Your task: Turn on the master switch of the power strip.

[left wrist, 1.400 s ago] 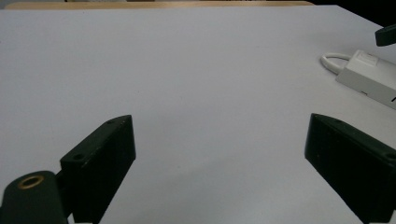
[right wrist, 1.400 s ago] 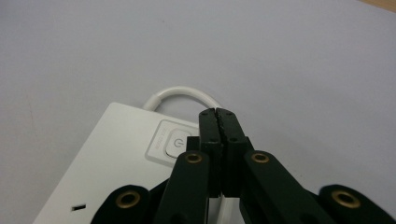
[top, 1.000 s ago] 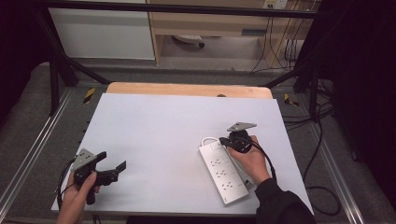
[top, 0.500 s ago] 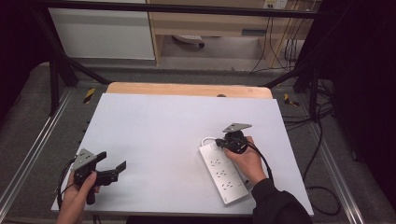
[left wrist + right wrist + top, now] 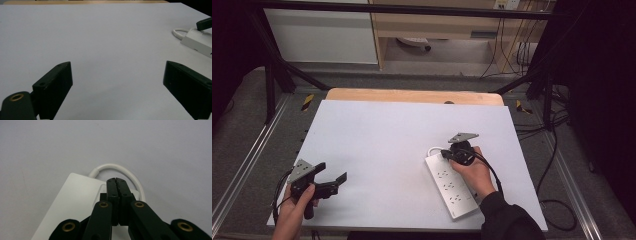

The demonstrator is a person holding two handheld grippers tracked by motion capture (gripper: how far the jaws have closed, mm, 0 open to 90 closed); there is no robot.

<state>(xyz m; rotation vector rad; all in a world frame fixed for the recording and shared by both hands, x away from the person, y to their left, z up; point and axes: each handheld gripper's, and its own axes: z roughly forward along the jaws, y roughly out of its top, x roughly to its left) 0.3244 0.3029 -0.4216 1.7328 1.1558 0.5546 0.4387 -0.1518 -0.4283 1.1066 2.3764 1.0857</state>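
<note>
The power strip (image 5: 451, 186) lies at the lower right of the counter (image 5: 387, 140). The right gripper (image 5: 116, 180) has its fingers clenched on nothing above the switch end; press straight down, gently. The left gripper (image 5: 329, 176) is released at the lower left.

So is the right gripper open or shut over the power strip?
Shut: the right gripper has its jaws pressed flat together, nothing between them, above the power strip's cable end.
</note>
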